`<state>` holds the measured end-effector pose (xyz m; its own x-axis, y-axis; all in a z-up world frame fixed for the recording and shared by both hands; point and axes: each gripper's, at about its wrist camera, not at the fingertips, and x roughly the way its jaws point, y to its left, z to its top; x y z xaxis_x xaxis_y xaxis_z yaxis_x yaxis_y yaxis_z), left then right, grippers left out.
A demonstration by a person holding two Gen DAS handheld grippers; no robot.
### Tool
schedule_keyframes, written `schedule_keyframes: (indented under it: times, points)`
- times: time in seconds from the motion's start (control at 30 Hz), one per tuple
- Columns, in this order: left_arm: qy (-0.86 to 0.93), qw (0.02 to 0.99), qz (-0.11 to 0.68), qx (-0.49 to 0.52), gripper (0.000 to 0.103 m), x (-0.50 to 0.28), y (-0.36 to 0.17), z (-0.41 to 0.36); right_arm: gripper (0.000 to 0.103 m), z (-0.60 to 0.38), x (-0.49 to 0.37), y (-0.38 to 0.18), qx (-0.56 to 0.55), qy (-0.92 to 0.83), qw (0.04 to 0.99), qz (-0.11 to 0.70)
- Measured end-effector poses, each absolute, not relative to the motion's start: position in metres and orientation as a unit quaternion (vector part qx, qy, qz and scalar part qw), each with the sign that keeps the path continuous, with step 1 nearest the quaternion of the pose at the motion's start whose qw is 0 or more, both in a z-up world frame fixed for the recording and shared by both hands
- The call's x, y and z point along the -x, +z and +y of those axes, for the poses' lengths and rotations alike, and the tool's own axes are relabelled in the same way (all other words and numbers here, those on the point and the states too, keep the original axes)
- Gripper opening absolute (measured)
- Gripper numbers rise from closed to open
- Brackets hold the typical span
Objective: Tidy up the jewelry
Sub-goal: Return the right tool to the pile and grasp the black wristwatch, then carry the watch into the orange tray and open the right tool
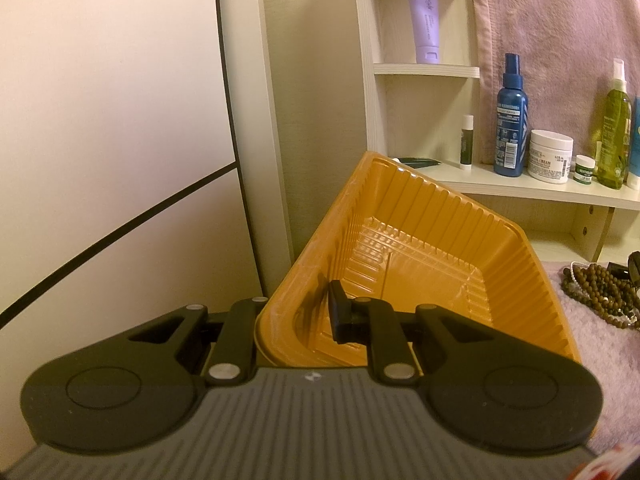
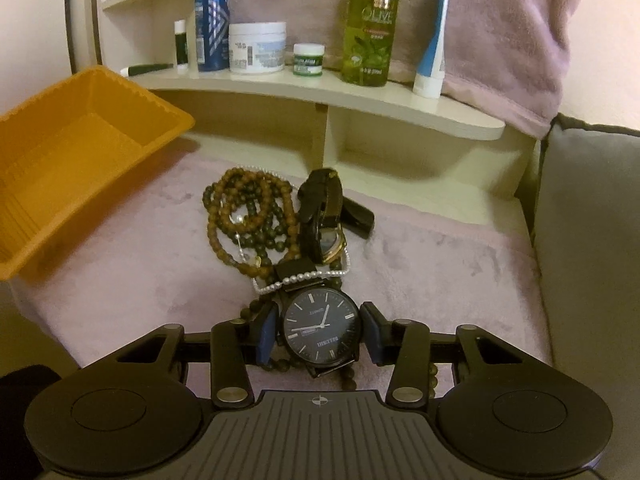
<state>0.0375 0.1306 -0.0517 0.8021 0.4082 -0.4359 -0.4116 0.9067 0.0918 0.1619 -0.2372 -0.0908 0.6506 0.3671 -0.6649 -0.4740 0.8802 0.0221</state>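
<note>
My left gripper (image 1: 296,320) is shut on the near wall of an orange plastic tray (image 1: 420,248), one finger inside and one outside, and holds it tilted. The tray also shows at the left of the right wrist view (image 2: 72,168). My right gripper (image 2: 320,334) is open, its two blue pads either side of a black round-faced watch (image 2: 321,326) lying on the pink towel (image 2: 440,264). Behind the watch lie a pearl strand (image 2: 304,278), brown bead necklaces (image 2: 248,216) and a second, gold-cased watch (image 2: 326,216). The beads also show in the left wrist view (image 1: 600,292).
A cream shelf (image 2: 360,96) behind the jewelry carries a blue spray bottle (image 2: 212,20), white jar (image 2: 258,48), small green jar (image 2: 308,60), olive bottle (image 2: 372,20) and tube (image 2: 434,40). A grey cushion (image 2: 592,220) is at the right.
</note>
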Motion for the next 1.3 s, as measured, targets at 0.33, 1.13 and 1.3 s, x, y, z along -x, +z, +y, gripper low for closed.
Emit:
schedule_keyframes:
  times: [0.33,1.13,1.3]
  points:
    - [0.216,0.949,0.229,0.003,0.016,-0.038,-0.052,0.13,0.044,-0.25,-0.158,-0.048,0.029,0.232,0.916,0.327]
    - [0.213,0.949,0.232,0.002,0.016,-0.037,-0.049,0.13,0.044,-0.101,-0.177,-0.024,-0.061,0.44,0.841,0.308]
    - [0.213,0.949,0.233,0.002,0.016,-0.038,-0.049,0.131,0.044,-0.076,-0.183,-0.042,-0.037,0.45,0.831,0.324]
